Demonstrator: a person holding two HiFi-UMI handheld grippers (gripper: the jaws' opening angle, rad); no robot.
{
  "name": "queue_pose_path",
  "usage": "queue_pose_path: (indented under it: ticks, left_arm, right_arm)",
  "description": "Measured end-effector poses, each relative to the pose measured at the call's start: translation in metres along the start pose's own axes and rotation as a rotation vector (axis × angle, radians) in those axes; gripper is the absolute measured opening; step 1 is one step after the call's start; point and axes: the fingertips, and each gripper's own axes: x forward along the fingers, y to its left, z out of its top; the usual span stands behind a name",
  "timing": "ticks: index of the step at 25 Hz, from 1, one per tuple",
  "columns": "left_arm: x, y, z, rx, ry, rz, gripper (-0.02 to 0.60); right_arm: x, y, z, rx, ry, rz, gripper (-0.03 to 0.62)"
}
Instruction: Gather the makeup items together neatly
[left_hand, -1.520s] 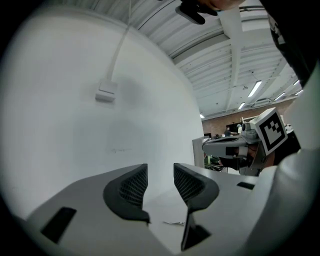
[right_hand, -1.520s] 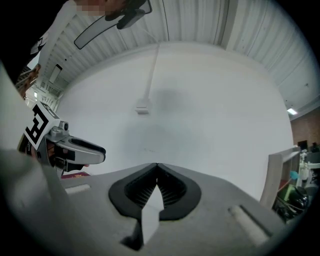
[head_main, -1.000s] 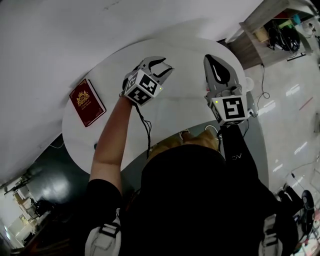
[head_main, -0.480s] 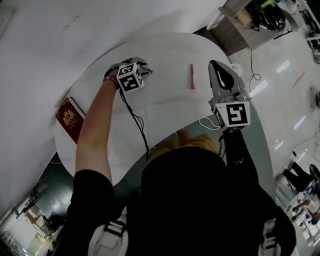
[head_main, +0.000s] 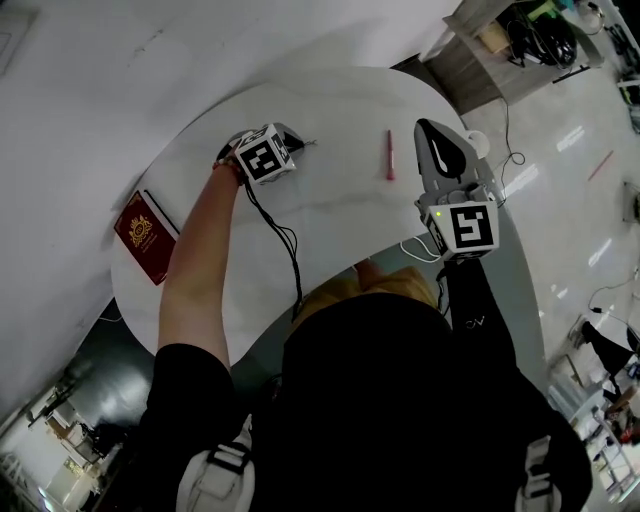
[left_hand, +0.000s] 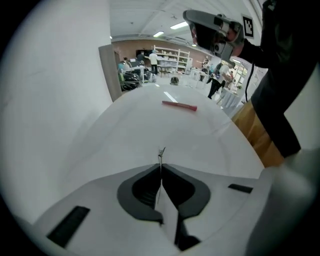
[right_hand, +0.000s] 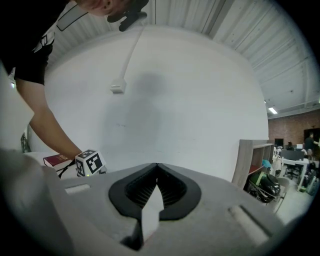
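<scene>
L gripper (head_main: 292, 137) down at worktop (head_main: 330, 230) far left, jaws just clamped on a thin item (left_hand: 161, 150), too small to ID. Pink stick (head_main: 390, 155) lies far centre. R gripper (head_main: 428, 128) jaws closed, empty.

Left gripper (left_hand: 161, 166) just closed; right gripper (right_hand: 157, 166) closed.

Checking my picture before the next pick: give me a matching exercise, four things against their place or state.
1 red booklet
2 pink pencil
3 left gripper
4 right gripper

A held off the table, jaws together, nothing between
B lying on the table between the grippers
C by the table's left edge, head view
D down at the table, shut on a thin stick

Pairs: 1-C, 2-B, 3-D, 4-A
</scene>
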Motion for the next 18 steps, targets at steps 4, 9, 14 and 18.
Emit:
queue_pose_path:
  ticks: [4, 9, 14, 18]
  left_arm:
    - [-0.044, 0.002, 0.029, -0.163, -0.195, 0.136, 0.015]
    - [-0.126, -0.006, 0.058, -0.338, -0.408, 0.390, 0.015]
    - [-0.206, -0.026, 0.057, -0.494, -0.565, 0.640, 0.015]
    - [-0.255, -0.044, 0.047, -0.589, -0.633, 0.810, 0.017]
  right_arm:
    - [0.009, 0.015, 0.004, 0.013, -0.017, 0.042, 0.005]
    - [0.030, 0.044, 0.029, 0.010, -0.071, 0.145, 0.005]
    - [0.045, 0.088, 0.060, 0.031, -0.139, 0.260, 0.005]
    - [0.047, 0.122, 0.081, 0.015, -0.185, 0.346, 0.005]
